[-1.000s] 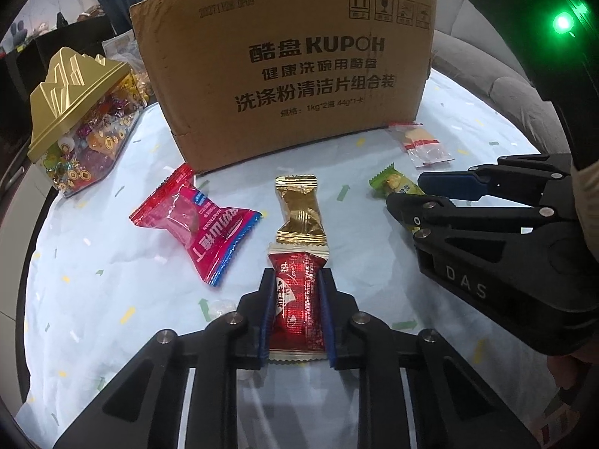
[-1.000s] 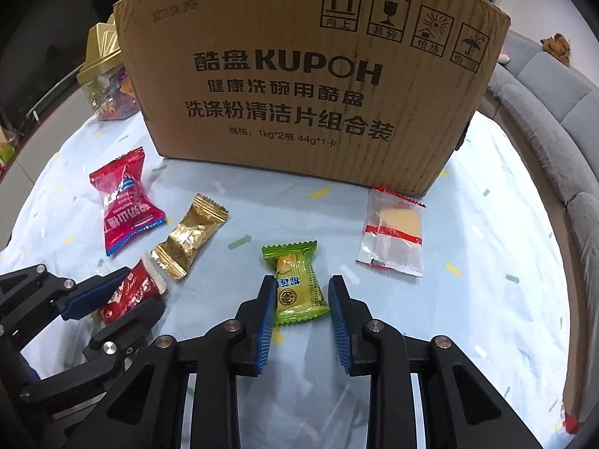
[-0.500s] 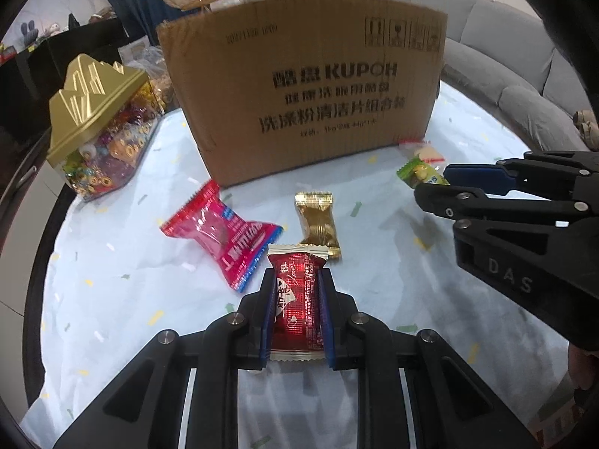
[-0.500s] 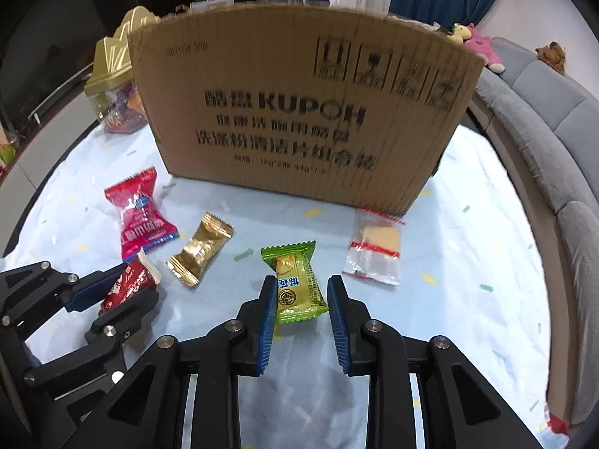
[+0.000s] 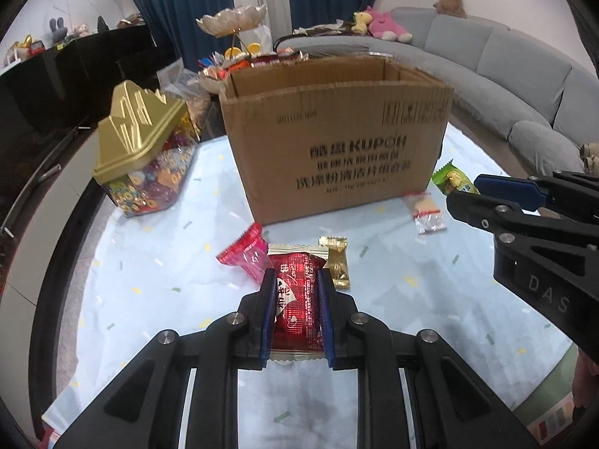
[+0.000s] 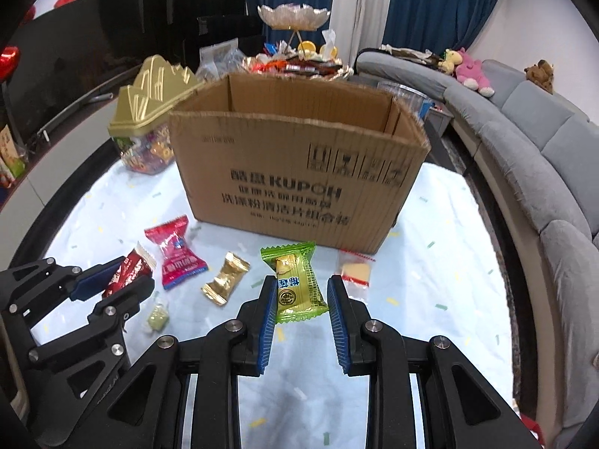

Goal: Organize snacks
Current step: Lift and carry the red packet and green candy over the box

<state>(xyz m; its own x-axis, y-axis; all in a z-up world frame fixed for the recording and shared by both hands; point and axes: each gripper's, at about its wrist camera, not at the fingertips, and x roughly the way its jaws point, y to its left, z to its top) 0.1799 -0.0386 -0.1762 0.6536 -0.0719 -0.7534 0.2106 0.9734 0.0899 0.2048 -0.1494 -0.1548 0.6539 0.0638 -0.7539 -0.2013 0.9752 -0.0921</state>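
Note:
My left gripper is shut on a dark red snack packet and holds it above the table; it also shows in the right wrist view. My right gripper is shut on a green snack packet, lifted off the table; it also shows in the left wrist view. An open cardboard box stands behind them. On the table lie a pink-red packet, a gold packet and a clear packet with a red stripe.
A gold-lidded candy jar stands left of the box. A small pale-green candy lies near the left gripper. A tiered dish of sweets is behind the box. A grey sofa curves around the right.
Both grippers have risen with their packets off the table, so the box's open top now shows. The packets left on the table lie lower in view.

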